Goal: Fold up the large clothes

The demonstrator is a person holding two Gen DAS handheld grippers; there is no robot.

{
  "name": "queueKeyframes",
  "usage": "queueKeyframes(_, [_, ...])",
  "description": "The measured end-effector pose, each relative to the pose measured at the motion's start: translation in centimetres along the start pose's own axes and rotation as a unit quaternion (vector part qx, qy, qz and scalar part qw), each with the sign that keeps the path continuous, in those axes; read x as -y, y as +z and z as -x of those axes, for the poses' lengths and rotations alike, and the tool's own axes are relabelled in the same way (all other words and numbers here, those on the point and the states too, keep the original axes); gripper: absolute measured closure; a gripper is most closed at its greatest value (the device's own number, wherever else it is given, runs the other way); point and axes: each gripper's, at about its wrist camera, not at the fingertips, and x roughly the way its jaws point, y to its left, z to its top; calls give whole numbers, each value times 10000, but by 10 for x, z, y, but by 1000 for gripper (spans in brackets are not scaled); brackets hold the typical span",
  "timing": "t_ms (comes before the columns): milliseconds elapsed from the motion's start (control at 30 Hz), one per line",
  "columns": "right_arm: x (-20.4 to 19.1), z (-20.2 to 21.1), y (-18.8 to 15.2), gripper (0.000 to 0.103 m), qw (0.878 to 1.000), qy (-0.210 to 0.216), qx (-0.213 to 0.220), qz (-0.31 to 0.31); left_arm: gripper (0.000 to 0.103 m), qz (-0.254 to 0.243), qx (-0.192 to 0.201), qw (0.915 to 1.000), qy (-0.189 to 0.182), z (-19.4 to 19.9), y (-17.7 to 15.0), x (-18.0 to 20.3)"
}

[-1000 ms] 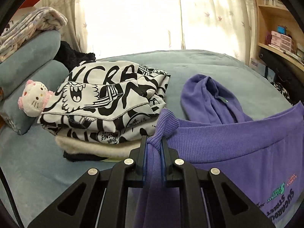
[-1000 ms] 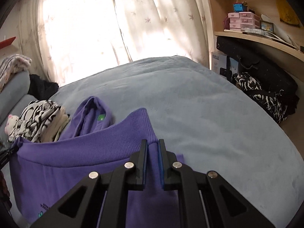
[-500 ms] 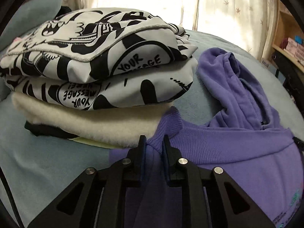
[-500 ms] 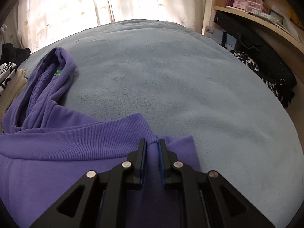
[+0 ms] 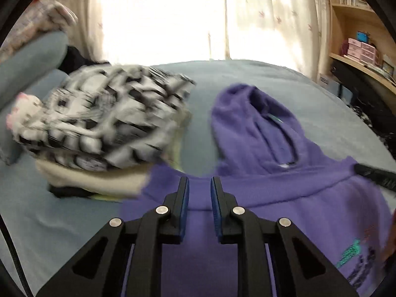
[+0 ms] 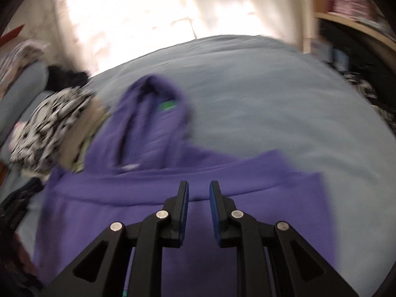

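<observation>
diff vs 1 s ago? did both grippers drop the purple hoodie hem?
Yes. A second ago each gripper pinched a corner of the ribbed hem; the jaws have just been opening, and now the left gripper and right gripper stand open with nothing between the pads. The purple hoodie lies folded flat on the bed, hem laid up by the hood. Unchanged: the stack of folded clothes beside it.

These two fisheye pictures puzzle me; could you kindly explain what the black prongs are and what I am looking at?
The prongs are two hand-held grippers, each carrying a camera that looks along its fingers. One picture is from the left gripper, the other from the right gripper. Both hang over a purple hoodie lying on a blue-grey bed, hood pointing toward the window. Beside it sits a stack of folded clothes. Both jaws have just been opening, the pads stand apart, and nothing is held.
</observation>
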Motion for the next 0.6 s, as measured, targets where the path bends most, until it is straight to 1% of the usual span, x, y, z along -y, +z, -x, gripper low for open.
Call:
queueKeyframes(33, [-15,-7,-3,86,9999,66,-79,130,87,29,-75,10000,-16,-6,-3,5])
queueKeyframes(100, [-30,-21,-9,86,9991,30,-243,354,87,-53,-360,9993,105,-26,-13,17])
queueKeyframes(167, [-30,-33,-14,87,9983,-186,-264,482,88,-104,-614,9976,309,-43,-22,19])
queueKeyframes(200, [-23,-35,-13,89,9984,-251,-218,465,88,-27,-724,9968,331,-50,-25,14])
queueKeyframes(233, [-10,-35,-12,89,9984,-368,-149,394,88,86,-765,9968,236,-55,-26,8])
queueKeyframes(267, [7,-34,-9,89,9975,-643,-90,292,88,171,-760,9968,182,-54,-26,0])
queueKeyframes(333, [43,-34,-5,89,9930,-1173,-44,89,88,214,-731,9964,376,-55,-24,-13])
queueKeyframes(367, [67,-34,-4,89,9885,-1513,-64,-24,88,254,-736,9961,407,-56,-23,-20])
queueKeyframes(400, [90,-34,-4,93,9871,-1586,-131,-164,88,306,-756,9957,439,-57,-23,-28])
queueKeyframes(433, [107,-32,-5,103,9912,-1266,-180,-346,88,369,-805,9950,470,-58,-23,-36])
queueKeyframes(467, [120,-27,-5,103,9933,-1007,-200,-526,88,436,-839,9947,407,-58,-22,-42])
queueKeyframes(500, [124,-22,-5,103,9941,-903,-205,-571,88,457,-852,9946,378,-57,-22,-45])
queueKeyframes(567, [117,-12,-5,103,9930,-1093,-154,-425,88,358,-866,9942,535,-53,-21,-47])
queueKeyframes(600, [112,-9,-6,100,9924,-1159,-156,-385,88,334,-880,9938,587,-49,-20,-47])
